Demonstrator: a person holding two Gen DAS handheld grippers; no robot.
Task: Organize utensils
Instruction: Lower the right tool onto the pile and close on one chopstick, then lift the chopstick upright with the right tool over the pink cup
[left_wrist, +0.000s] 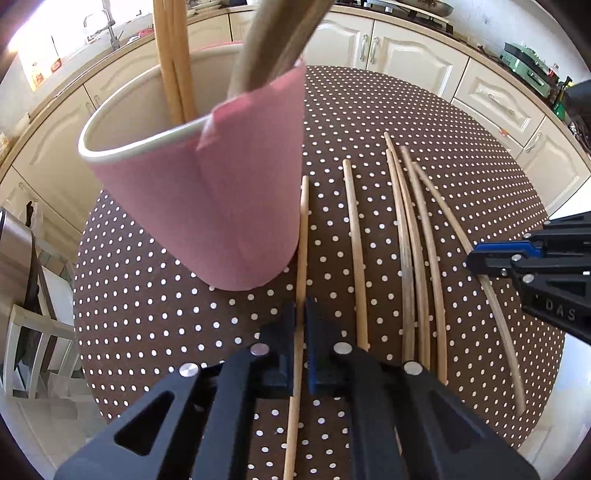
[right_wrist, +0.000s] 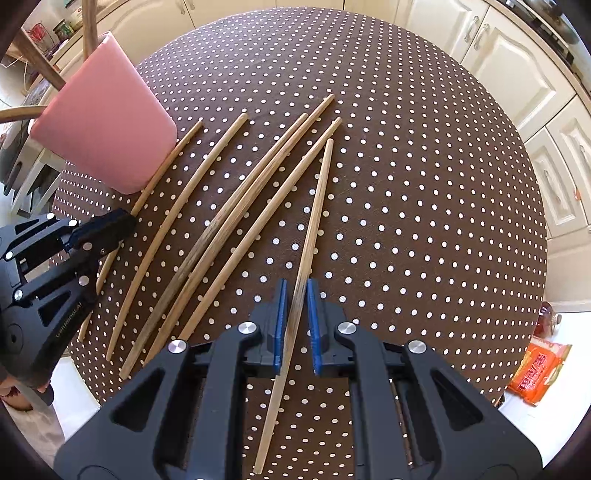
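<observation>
A pink cup (left_wrist: 229, 206) stands on the dotted brown table (left_wrist: 369, 110), with light chopsticks (left_wrist: 173, 55) and darker wooden handles (left_wrist: 273, 44) upright in it. My left gripper (left_wrist: 301, 314) is shut on a chopstick (left_wrist: 303, 229) that lies right against the cup's base. Several more chopsticks (left_wrist: 356, 251) lie side by side to its right. In the right wrist view my right gripper (right_wrist: 295, 291) is shut on the rightmost chopstick (right_wrist: 317, 206), far from the cup (right_wrist: 107, 122). The left gripper (right_wrist: 125, 221) shows at that view's left edge.
The round table (right_wrist: 406, 147) has bare cloth to the right of the chopsticks. Cream kitchen cabinets (left_wrist: 413, 55) curve round behind it. An orange packet (right_wrist: 539, 373) lies on a white surface past the table's right edge. A chair (left_wrist: 29, 332) stands on the left.
</observation>
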